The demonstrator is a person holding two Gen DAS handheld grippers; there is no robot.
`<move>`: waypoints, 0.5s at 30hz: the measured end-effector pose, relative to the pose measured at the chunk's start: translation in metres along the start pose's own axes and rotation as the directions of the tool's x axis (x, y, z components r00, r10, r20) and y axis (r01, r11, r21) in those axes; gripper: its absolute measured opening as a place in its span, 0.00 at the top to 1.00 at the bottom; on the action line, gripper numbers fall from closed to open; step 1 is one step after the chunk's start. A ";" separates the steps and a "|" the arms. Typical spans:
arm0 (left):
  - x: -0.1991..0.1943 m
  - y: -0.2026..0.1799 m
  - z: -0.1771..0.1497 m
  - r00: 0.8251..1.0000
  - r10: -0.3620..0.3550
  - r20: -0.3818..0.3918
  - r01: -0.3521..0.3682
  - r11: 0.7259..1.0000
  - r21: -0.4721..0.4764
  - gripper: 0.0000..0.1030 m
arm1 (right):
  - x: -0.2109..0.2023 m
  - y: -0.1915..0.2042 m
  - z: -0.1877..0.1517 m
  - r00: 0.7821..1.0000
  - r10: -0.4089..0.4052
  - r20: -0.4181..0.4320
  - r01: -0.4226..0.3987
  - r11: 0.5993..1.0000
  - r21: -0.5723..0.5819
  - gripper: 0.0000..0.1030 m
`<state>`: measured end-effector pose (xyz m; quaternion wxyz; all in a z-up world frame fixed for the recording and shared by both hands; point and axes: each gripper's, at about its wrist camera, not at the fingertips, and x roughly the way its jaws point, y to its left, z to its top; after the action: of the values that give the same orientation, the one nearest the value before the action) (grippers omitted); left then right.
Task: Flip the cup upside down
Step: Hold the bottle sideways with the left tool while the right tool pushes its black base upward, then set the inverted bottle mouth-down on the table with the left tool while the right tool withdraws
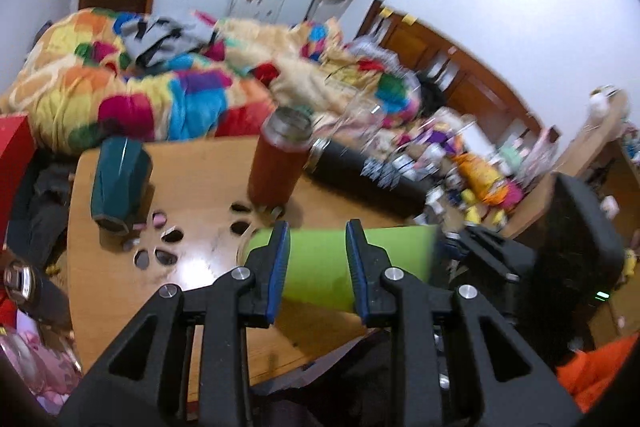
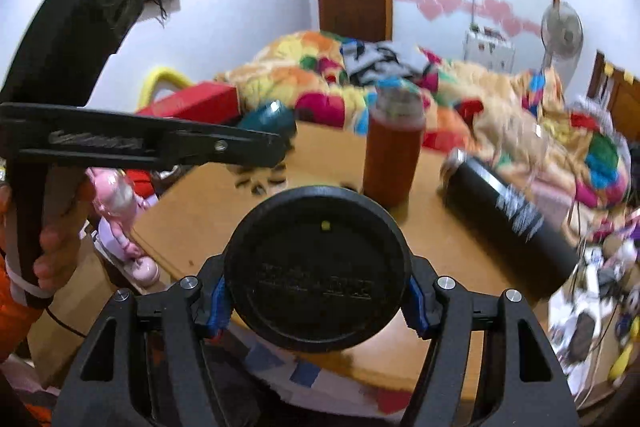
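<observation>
A lime-green cup (image 1: 320, 263) lies on its side in the air above the wooden table (image 1: 208, 187). My left gripper (image 1: 318, 239) is shut on its middle, blue pads pressing both sides. My right gripper (image 2: 316, 299) is shut on the cup's black round end (image 2: 318, 275), which faces the right wrist camera and hides the green body. The right gripper's body (image 1: 500, 255) shows at the cup's right end in the left wrist view. The left gripper's side (image 2: 160, 143) shows at the left in the right wrist view.
On the table stand an orange bottle (image 1: 278, 163) with a steel top, a black bottle (image 1: 368, 175) lying on its side, and a teal cup (image 1: 120, 179) lying tilted. The table has a flower-shaped group of holes (image 1: 168, 239). A bed with a colourful quilt (image 1: 160, 83) lies behind.
</observation>
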<state>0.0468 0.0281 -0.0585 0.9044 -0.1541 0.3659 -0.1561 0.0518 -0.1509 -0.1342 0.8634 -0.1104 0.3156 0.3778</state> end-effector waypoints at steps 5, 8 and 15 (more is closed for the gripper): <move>-0.020 -0.005 0.017 0.999 -0.034 0.031 0.033 0.999 0.033 0.73 | 0.002 0.008 0.031 0.999 0.015 0.035 -0.013 0.998 -0.066 0.39; -0.017 -0.004 0.024 1.000 -0.005 0.020 0.004 0.998 0.062 0.73 | 0.014 0.011 0.046 0.999 0.021 0.039 -0.018 0.996 -0.087 0.39; 0.000 0.008 0.034 0.995 0.103 0.017 -0.104 0.991 0.078 0.65 | 0.042 0.014 0.073 0.999 0.025 0.024 -0.023 0.996 -0.089 0.39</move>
<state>0.0721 0.0404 -0.0386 0.9191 -0.1001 0.3609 -0.1224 0.0969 -0.0852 -0.1029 0.8570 -0.1401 0.2889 0.4031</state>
